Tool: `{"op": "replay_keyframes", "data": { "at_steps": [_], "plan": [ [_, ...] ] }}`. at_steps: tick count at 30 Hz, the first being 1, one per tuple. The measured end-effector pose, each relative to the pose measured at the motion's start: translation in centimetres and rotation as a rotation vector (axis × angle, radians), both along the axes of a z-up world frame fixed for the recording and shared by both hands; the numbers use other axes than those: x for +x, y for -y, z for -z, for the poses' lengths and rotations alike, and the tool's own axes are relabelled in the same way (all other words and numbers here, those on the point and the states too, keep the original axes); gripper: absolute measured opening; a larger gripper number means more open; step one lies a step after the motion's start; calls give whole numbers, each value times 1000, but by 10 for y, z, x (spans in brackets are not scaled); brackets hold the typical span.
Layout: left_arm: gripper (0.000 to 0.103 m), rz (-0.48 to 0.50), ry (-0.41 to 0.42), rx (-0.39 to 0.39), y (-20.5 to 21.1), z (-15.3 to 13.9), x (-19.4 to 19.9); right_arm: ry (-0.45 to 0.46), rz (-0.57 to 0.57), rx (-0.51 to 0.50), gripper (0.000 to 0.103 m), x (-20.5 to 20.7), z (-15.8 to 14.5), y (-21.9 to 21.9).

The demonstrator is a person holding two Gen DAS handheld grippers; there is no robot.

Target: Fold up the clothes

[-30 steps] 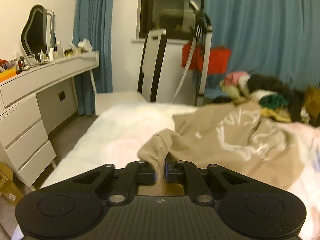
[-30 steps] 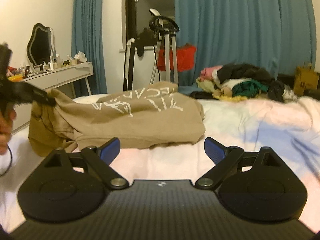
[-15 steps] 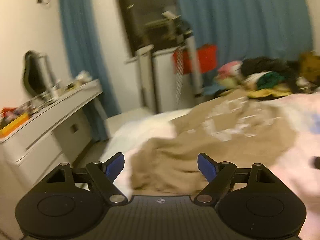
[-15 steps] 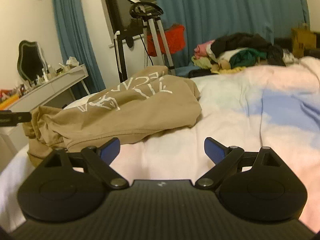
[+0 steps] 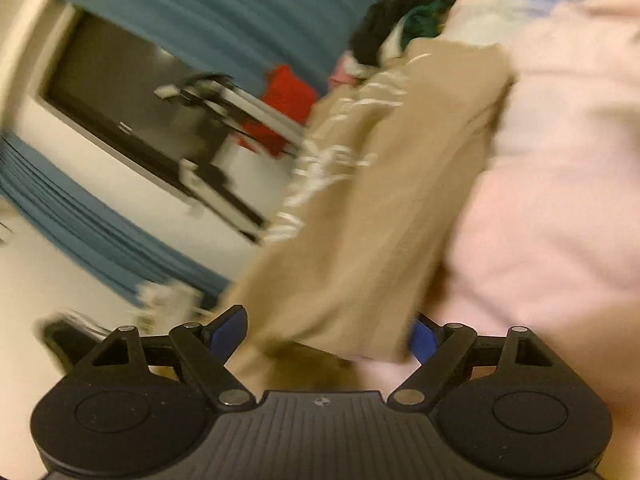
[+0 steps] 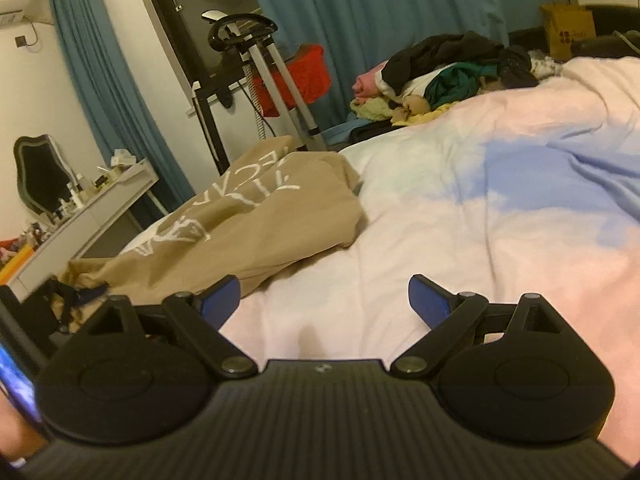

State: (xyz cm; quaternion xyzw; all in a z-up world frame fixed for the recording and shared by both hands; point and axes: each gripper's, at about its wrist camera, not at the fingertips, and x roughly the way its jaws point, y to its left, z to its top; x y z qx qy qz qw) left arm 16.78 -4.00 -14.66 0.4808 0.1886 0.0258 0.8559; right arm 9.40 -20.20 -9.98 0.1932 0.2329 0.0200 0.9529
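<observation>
A second ago the left gripper (image 5: 322,330) was pinched on a fold of the tan cotton sweatshirt with white lettering (image 6: 240,232); now its blue-padded fingers (image 5: 228,330) stand wide apart and hold nothing, with the tan cloth lying between and just beyond them. Its view has rolled sharply and blurred, so the room tilts toward 10 o'clock. The right gripper (image 6: 324,300) is spread wide as before, empty, over bare bedding.

The sweatshirt lies crumpled at 10 o'clock in the right wrist view, on the pink, white and pale-blue quilted bedspread (image 6: 500,216). At 1 o'clock a heap of mixed dark and coloured clothes (image 6: 448,72) sits on the far edge. Behind it hang teal pleated curtains (image 6: 380,12). At 9 o'clock stands a white dressing table (image 6: 100,208) with a wavy black-framed mirror (image 6: 40,172).
</observation>
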Motion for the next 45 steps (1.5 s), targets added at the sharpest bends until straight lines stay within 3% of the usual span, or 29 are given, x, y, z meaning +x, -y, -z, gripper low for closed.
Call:
{"op": "replay_keyframes", "data": {
  "at_steps": [2, 7, 11, 14, 18, 24, 29, 32, 39, 43, 45],
  "plan": [
    [84, -26, 66, -60, -4, -12, 2, 20, -1, -41, 93, 1, 2, -4],
    [87, -56, 231, -420, -31, -66, 0, 120, -51, -191, 93, 12, 0, -34],
    [87, -118, 280, -620, -53, -84, 12, 141, -75, -245, 93, 45, -2, -67],
    [87, -139, 268, -692, -69, -88, 20, 156, -92, -285, 93, 70, -3, -92],
    [87, -154, 272, -782, -91, -103, 14, 177, -115, -339, 93, 104, -6, -126],
    [87, -191, 282, -858, -117, -113, 11, 188, 9, -440, 92, 130, -13, -138],
    [88, -169, 270, -897, -119, -114, 17, 53, 156, -406, 93, 130, -23, -90],
    [88, -132, 284, -934, -116, -120, 10, 92, 149, -380, 93, 104, -47, -69],
    [89, 44, 426, -1034, -110, -152, -49, 193, 127, -317, 93, 42, -104, -20],
    [91, 93, 451, -1053, -106, -165, -82, 240, 124, -316, 96, 14, -107, -6],
    [91, 93, 427, -1038, -102, -164, -93, 179, 97, -323, 97, 16, -89, -7]
  ]
}}
